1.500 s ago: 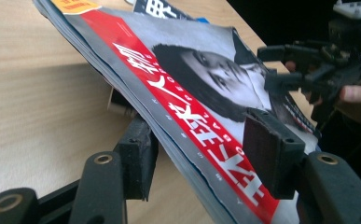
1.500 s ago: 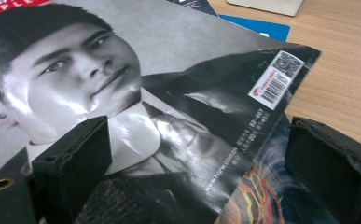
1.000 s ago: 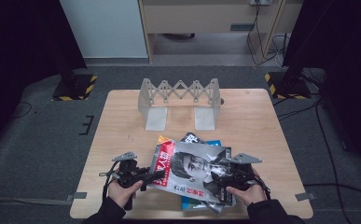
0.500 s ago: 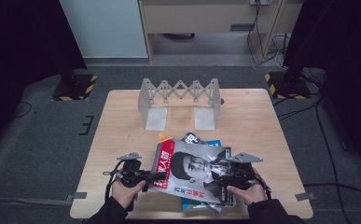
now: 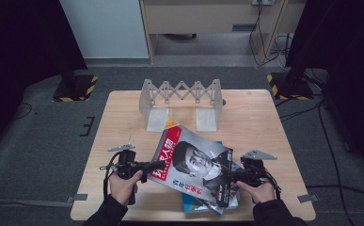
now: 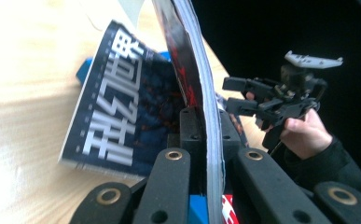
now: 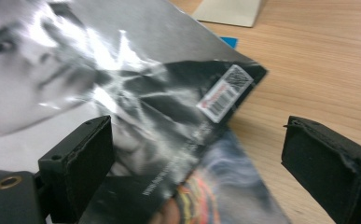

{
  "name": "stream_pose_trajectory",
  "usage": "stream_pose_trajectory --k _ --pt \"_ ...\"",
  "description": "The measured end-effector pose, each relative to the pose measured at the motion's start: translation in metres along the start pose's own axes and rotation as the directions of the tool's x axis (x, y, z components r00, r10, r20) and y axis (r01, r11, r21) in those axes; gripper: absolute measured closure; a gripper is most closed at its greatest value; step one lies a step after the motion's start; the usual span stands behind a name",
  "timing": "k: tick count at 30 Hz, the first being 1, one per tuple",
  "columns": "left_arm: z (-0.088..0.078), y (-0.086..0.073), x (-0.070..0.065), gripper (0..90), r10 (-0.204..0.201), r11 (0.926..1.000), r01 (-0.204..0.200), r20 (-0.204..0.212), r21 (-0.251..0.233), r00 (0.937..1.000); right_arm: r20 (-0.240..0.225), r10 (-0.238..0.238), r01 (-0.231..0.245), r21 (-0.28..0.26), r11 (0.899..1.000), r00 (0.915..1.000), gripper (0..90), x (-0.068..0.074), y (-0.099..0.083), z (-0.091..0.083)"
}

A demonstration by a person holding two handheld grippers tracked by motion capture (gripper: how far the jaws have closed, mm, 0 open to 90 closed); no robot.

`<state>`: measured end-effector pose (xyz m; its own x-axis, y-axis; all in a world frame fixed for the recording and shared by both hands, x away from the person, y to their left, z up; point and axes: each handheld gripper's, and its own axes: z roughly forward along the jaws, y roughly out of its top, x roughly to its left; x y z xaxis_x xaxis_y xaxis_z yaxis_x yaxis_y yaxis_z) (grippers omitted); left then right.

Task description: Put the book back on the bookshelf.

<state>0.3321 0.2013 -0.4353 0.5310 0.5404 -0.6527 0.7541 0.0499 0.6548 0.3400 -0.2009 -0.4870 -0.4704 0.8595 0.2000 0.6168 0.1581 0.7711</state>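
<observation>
While the left gripper (image 5: 147, 165) is held low at the near left of the wooden table (image 5: 123, 113), its jaws are clamped on the left edge of the top magazine (image 5: 193, 162), having just been closing onto it. From the left gripper view, that edge is seen standing almost upright between the two black pads (image 6: 193, 126), which press on it from both sides. The magazine, with a red title strip and a black-and-white portrait on its cover, is tilted: its left side is lifted off the stack while its right side rests lower. Beneath it a dark magazine (image 6: 122, 112) with large white characters is lying flat, and a blue book (image 5: 191, 205) is seen at the bottom of the pile. Behind the stack, near the far edge of the table, a grey folding rack (image 5: 182, 101) is stood upright, well apart from the magazines. At the right, the right gripper (image 5: 229, 178) is held with its jaws wide apart; in the right gripper view the barcode corner (image 7: 225, 91) of the top magazine is seen between the pads, which are not pressed on it.
</observation>
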Motion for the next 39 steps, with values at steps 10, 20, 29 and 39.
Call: stream_pose_trajectory --k 10,20,29,39 --pt "-0.005 0.013 -0.003 86.1 -0.050 0.9975 0.053 0.048 -0.048 0.9976 0.082 0.006 -0.004 -0.026 1.000 0.9966 9.4 -0.020 0.002 -0.009" --pt "-0.013 0.026 -0.008 86.0 -0.089 0.9881 0.102 0.117 -0.115 0.9891 0.160 0.043 -0.037 -0.044 0.998 0.9861 9.4 -0.047 0.002 -0.019" --pt "-0.018 0.037 -0.017 85.9 -0.056 0.9845 0.073 0.108 -0.159 0.9925 0.234 0.043 -0.036 -0.031 0.999 0.9713 9.4 -0.067 0.000 -0.023" --pt "-0.032 0.048 -0.018 85.8 -0.040 0.9738 0.060 0.096 -0.219 0.9946 0.324 0.028 -0.047 0.049 0.998 0.9458 9.0 -0.090 -0.007 -0.018"
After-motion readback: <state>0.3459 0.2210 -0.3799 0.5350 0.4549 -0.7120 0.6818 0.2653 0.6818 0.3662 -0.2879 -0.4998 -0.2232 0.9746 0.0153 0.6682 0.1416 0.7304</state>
